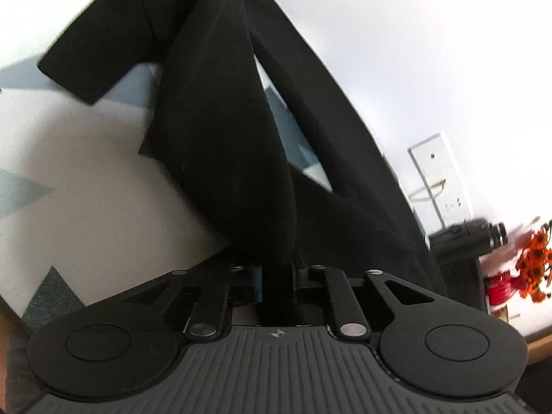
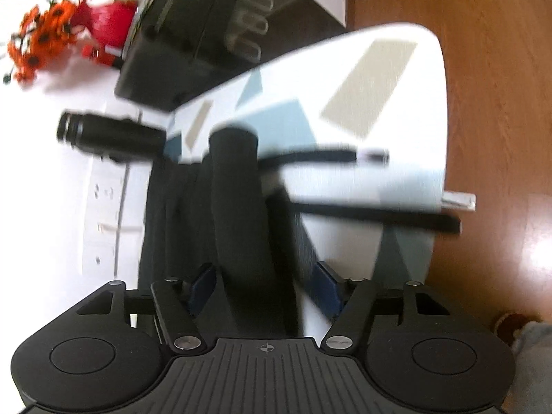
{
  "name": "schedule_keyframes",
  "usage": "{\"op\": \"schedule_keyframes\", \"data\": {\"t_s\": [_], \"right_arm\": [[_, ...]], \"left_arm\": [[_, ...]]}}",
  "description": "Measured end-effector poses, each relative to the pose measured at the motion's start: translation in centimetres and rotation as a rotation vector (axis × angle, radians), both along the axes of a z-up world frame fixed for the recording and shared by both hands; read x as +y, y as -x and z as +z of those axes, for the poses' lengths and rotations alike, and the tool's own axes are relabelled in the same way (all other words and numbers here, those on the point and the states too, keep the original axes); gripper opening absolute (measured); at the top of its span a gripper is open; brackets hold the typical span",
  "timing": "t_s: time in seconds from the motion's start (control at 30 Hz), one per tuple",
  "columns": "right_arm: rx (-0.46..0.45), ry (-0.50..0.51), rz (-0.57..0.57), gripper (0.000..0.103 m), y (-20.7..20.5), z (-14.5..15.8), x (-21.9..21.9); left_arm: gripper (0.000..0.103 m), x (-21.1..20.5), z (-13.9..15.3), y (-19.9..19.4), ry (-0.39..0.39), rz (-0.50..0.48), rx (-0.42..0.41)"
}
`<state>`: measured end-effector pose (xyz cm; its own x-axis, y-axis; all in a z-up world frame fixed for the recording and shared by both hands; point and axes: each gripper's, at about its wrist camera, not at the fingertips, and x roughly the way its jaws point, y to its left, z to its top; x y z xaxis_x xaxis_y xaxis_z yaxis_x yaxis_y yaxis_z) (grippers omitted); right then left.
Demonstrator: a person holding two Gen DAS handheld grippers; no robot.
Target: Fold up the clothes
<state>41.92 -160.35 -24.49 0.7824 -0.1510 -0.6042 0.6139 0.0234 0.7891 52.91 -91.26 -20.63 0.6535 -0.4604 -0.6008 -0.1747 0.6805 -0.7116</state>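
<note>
1. Under both grippers we see a white table cover (image 1: 86, 186) with grey and blue triangle shapes and some beige patches; in the right wrist view its rounded end stands over a brown wooden floor (image 2: 500, 103).
2. Behind the table is a white wall (image 1: 431, 51) with a white socket plate (image 1: 440, 176).
3. Near the wall we see orange flowers (image 1: 534, 258) in a red vase (image 2: 107, 24), a dark box-like device (image 2: 207, 34) and a black cylinder like a lens (image 2: 107, 134). The right view is blurred, so we cannot tell more about them.
4. Our left gripper (image 1: 277, 276) has its jaws nearly together, and they are clenched on a fold of the black garment (image 1: 224, 138).
5. From this grip the cloth goes away from the camera in a thick dark band over the table; a flat part like a sleeve or a hem (image 1: 100, 41) spreads to the upper left of the left view.
6. Our right gripper (image 2: 265, 286) has its blue pads (image 2: 203, 286) about half apart. A rolled column of the same garment stands between them.
7. On the left the cloth seems to touch the pad; on the right we see a gap with table cover in it. We cannot tell whether this gripper really presses the cloth.
8. Two black cords (image 2: 372, 214) of the garment lie across the cover to the right.
</note>
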Motion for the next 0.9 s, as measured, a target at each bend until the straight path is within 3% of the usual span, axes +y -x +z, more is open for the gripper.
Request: {"op": "schedule_keyframes", "data": {"t_s": [0.17, 0.27, 0.3, 0.33, 0.37, 0.4, 0.53, 0.7, 0.83, 0.9], "right_arm": [[-0.044, -0.057, 0.047, 0.059, -1.3, -1.7, -0.8], [-0.071, -0.068, 0.091, 0.058, -2.3, -2.1, -0.4], [-0.072, -0.063, 0.097, 0.050, -2.7, -2.1, -0.2], [-0.079, -0.062, 0.098, 0.026, -3.1, -1.9, -0.2], [-0.086, -0.062, 0.104, 0.014, -3.5, -1.7, -0.4], [-0.092, -0.029, 0.114, 0.010, -3.5, -0.6, -0.4], [-0.131, 0.139, 0.162, 0.008, -2.8, 4.6, -0.1], [-0.253, 0.339, 0.157, 0.006, 1.5, 10.8, 0.0], [-0.203, 0.319, 0.182, 0.006, 2.5, 10.3, -1.5], [-0.163, 0.262, 0.195, 0.006, 1.8, 9.3, -2.1]], "left_arm": [[0.011, 0.9, 4.6, 1.8, -0.007, -0.004, -0.125], [0.009, 1.3, 6.5, 2.8, -0.040, -0.022, -0.158], [0.008, 1.4, 6.9, 2.9, -0.053, -0.020, -0.168], [0.007, 1.6, 6.9, 2.9, -0.056, -0.010, -0.165], [0.007, 1.8, 6.7, 2.9, -0.056, 0.003, -0.156], [0.007, 2.0, 6.8, 3.1, -0.054, 0.011, -0.158], [0.007, 2.4, 7.9, 4.0, -0.044, 0.027, -0.193], [0.006, 2.0, 12.0, 6.8, 0.009, 0.014, -0.310], [0.006, 0.4, 14.0, 7.7, -0.012, 0.003, -0.394], [0.006, -0.2, 14.0, 6.8, -0.019, 0.007, -0.385]]}}
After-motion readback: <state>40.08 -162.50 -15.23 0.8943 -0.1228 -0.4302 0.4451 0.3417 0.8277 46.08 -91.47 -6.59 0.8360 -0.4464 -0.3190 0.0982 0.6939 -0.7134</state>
